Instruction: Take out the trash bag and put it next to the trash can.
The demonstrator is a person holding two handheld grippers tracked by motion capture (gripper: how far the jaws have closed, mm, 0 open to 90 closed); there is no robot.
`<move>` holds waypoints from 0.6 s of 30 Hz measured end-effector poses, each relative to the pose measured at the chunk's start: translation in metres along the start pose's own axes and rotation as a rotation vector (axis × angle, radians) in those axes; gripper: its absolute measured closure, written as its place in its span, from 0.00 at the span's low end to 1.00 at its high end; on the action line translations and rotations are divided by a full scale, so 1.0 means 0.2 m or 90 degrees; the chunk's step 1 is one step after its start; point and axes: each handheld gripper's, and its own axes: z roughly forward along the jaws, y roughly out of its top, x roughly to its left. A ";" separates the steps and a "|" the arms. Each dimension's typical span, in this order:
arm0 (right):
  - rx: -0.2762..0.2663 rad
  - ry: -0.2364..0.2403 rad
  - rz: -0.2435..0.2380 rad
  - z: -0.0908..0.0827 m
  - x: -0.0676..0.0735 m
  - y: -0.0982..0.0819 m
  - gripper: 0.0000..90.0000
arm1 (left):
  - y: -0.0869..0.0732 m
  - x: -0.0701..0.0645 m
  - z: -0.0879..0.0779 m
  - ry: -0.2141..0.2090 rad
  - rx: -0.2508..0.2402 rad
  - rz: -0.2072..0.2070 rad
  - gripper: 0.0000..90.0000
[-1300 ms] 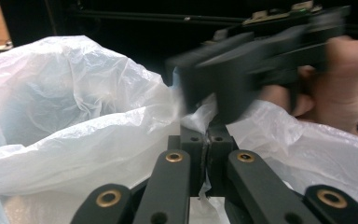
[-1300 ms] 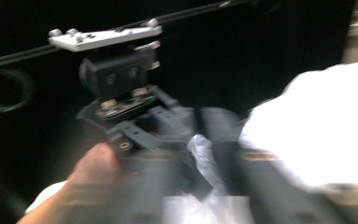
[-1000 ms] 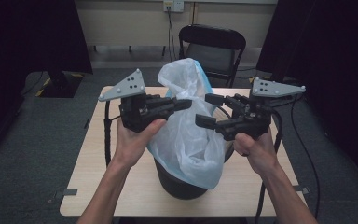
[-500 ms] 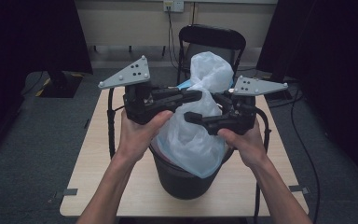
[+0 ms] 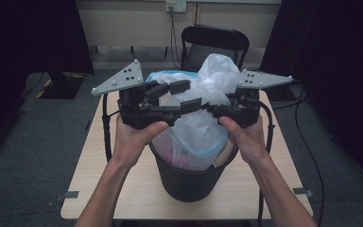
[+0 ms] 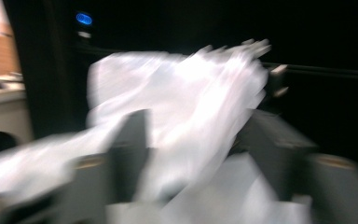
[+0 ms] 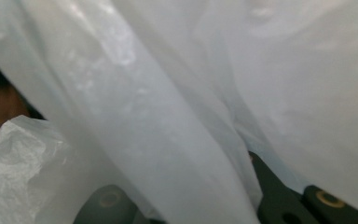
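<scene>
- Two tools are seen at work over one black bin (image 5: 189, 177), which stands on the wooden bench (image 5: 99, 189) near its front edge.
- One white plastic bag (image 5: 203, 118) lines the bin; its upper part has been gathered up and stands bunched well above the rim, with a blue-edged hem showing at the front.
- The left tool (image 5: 189, 94) is held level at the bag's left side. Its jaws have just been opening, and in the high view they stand apart, the upper one raised clear. In the blurred left gripper view the bag (image 6: 182, 112) lies between the jaws without being visibly pressed.
- The right tool (image 5: 216, 109) is held level at the bag's right side. Its jaws have just been closing, and they are judged to be clamped on a fold of the bag; in the right gripper view the plastic (image 7: 177, 107) is draped closely over them.
- Done so far, by the look of it: the bag's mouth has been lifted off the rim and drawn together.
- Left to do, as a judgement: the neck must be regripped by the left tool, then tied or twisted shut, and the bag lifted out. No knot can be made out.
- Counted: two tools, two hands, one bin, one bag, one bench, one black chair (image 5: 215, 40) behind the bench.
- Something reddish is glimpsed through the plastic low in the bin; what it is cannot be told.
</scene>
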 end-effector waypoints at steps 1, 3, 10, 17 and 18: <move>-0.005 -0.007 -0.003 -0.01 0.00 0.02 1.00 | 0.00 0.00 -0.01 -0.001 -0.005 -0.003 0.24; -0.009 -0.026 -0.014 -0.03 0.01 0.08 1.00 | 0.00 0.00 -0.02 0.002 -0.011 -0.008 0.16; -0.022 -0.051 -0.025 -0.03 0.08 0.20 1.00 | -0.04 -0.02 0.07 0.083 0.046 0.027 0.06; -0.030 -0.036 -0.029 -0.01 0.17 0.24 1.00 | -0.12 0.01 0.20 0.076 0.095 0.000 0.00; -0.027 -0.030 -0.031 -0.01 0.17 0.23 1.00 | -0.12 0.01 0.21 0.069 0.097 -0.005 0.00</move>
